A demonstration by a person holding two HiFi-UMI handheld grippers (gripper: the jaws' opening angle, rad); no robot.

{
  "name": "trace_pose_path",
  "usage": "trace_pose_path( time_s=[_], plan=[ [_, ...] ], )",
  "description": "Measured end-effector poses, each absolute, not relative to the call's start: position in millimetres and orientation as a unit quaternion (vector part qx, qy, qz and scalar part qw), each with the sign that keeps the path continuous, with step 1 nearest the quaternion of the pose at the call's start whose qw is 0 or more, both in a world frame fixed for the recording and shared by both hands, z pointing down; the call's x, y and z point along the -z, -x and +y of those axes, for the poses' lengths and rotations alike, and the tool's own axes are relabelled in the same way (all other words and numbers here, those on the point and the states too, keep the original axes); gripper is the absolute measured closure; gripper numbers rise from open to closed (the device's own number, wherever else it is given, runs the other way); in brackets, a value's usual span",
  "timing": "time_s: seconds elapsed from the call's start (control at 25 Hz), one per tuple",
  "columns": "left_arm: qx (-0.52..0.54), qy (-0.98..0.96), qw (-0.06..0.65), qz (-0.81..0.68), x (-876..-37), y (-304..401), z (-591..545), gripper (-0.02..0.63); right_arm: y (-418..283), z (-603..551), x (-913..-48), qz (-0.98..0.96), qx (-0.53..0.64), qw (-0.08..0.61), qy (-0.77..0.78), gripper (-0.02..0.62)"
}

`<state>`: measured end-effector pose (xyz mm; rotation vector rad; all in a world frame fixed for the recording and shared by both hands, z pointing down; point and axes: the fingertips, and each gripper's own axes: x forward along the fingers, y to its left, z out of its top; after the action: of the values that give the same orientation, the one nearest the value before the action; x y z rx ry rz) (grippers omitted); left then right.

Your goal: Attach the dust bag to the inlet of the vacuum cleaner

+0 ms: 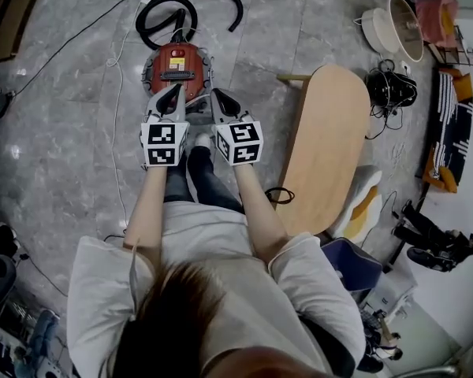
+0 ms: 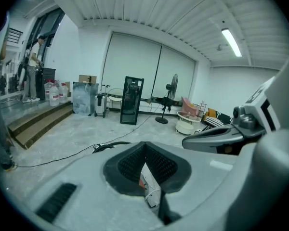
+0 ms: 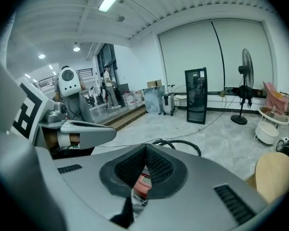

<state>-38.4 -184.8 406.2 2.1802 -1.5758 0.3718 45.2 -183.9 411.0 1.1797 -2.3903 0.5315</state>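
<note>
A red canister vacuum cleaner (image 1: 176, 65) lies on the grey floor in front of the person, its black hose (image 1: 181, 5) coiled beyond it. Both grippers are held side by side above its near end. My left gripper (image 1: 173, 94) is shut with nothing in it, and so is my right gripper (image 1: 218, 98). In the left gripper view the jaws (image 2: 145, 153) meet, and a sliver of the red vacuum (image 2: 142, 181) shows below them. The right gripper view shows the same: the gripper (image 3: 145, 158) is shut, with the vacuum (image 3: 142, 182) beneath. I cannot make out a dust bag in any view.
A long oval wooden table (image 1: 327, 144) stands to the right, close to the person. Past it are a white fan (image 1: 400, 26) and a tangle of cables (image 1: 390, 87). A thin power cord (image 1: 117, 132) runs along the floor at the left. A black cabinet (image 2: 131, 100) stands far off.
</note>
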Motion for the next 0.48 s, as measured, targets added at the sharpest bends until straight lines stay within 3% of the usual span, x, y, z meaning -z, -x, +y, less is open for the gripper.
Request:
trace_pose_path(
  time_s=[0.48],
  plan=[
    [-0.091, -0.804, 0.137, -0.571, -300.8, 28.0, -172.3, 0.589, -69.6, -163.3, -313.7, -0.876, -0.158, 0.141, -0.433, 0.594]
  ],
)
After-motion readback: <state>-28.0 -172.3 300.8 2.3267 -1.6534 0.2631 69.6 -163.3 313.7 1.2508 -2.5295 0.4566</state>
